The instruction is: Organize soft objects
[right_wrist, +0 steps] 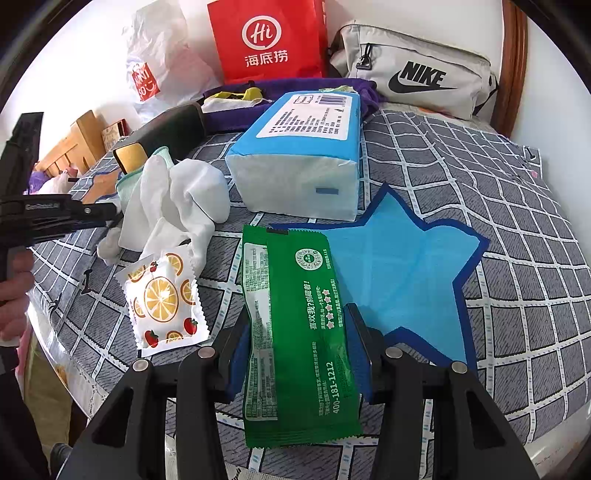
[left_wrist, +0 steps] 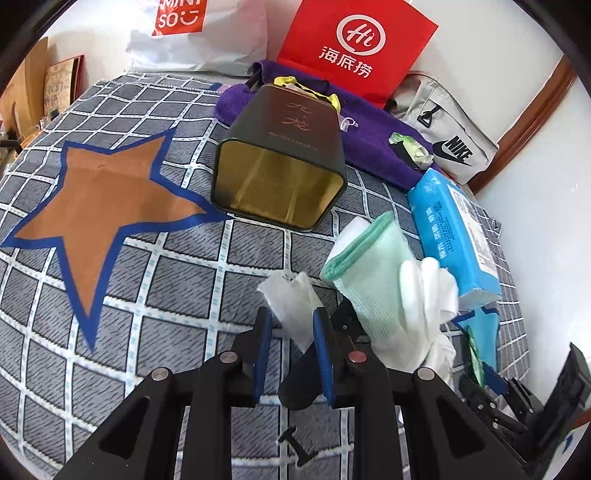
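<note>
In the left wrist view my left gripper [left_wrist: 293, 325] is shut on a white glove piece [left_wrist: 291, 299], just left of the green-cuffed white gloves [left_wrist: 373, 266]. A dark square tin [left_wrist: 284, 155] lies on its side ahead, open end toward me. In the right wrist view my right gripper [right_wrist: 299, 332] straddles a green wipes packet [right_wrist: 295, 332], its blue pads touching both sides. The white gloves [right_wrist: 177, 206], a citrus-print sachet [right_wrist: 162, 299] and a blue tissue pack [right_wrist: 303, 155] lie nearby.
Checked grey cloth with an orange star [left_wrist: 99, 195] and a blue star [right_wrist: 399, 273]. At the back stand a red paper bag [right_wrist: 269, 40], a purple towel [left_wrist: 369, 136], a Nike pouch [right_wrist: 417, 70] and a white plastic bag [left_wrist: 195, 33].
</note>
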Tool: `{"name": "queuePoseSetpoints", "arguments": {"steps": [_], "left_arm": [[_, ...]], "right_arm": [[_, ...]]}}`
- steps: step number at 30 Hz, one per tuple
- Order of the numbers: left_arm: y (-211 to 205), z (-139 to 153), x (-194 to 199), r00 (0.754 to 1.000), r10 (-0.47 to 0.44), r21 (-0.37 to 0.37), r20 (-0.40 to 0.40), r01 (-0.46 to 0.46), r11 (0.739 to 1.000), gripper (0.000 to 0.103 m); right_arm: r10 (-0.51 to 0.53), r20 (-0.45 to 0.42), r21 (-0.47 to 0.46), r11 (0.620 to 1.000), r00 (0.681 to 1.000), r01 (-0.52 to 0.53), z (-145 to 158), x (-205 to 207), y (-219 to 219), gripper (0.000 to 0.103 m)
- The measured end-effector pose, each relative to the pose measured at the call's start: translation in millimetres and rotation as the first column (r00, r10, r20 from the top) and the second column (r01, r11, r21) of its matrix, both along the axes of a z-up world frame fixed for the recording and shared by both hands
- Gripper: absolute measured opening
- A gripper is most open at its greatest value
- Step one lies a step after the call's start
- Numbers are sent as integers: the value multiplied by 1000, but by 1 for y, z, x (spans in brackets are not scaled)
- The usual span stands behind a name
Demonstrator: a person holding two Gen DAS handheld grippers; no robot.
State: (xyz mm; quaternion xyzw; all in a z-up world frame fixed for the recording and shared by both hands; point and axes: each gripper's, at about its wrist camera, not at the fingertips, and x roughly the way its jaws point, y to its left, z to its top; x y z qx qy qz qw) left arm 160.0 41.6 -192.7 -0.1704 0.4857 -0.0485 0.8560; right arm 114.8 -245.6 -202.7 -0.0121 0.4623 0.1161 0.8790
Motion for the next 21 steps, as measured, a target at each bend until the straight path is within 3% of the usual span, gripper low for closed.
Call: {"name": "queuePoseSetpoints", "arguments": {"steps": [7, 8, 11, 16, 21], "left_arm": [[6, -8, 11, 1000, 20, -66, -7, -20, 998, 20], [6, -7, 12, 1000, 20, -62, -4, -20, 998, 20], [-1, -7, 12, 1000, 9, 13, 8, -9, 1000, 8], [10, 1, 3, 999, 35, -46, 23, -34, 998, 5], [30, 22, -11, 995, 78, -50, 60, -76, 996, 5]], "right_arm": [[2, -5, 22, 1000, 1000, -2, -1, 2, -3, 48], [1, -6, 26, 1000, 1000, -1, 0, 2, -3, 48], [4, -5, 23, 1000, 1000, -4, -1, 4, -3, 48], [5, 1, -15, 1000, 1000, -5, 0, 4, 2, 45], [6, -7, -13, 1000, 1000, -6, 5, 3, 3, 42]]}}
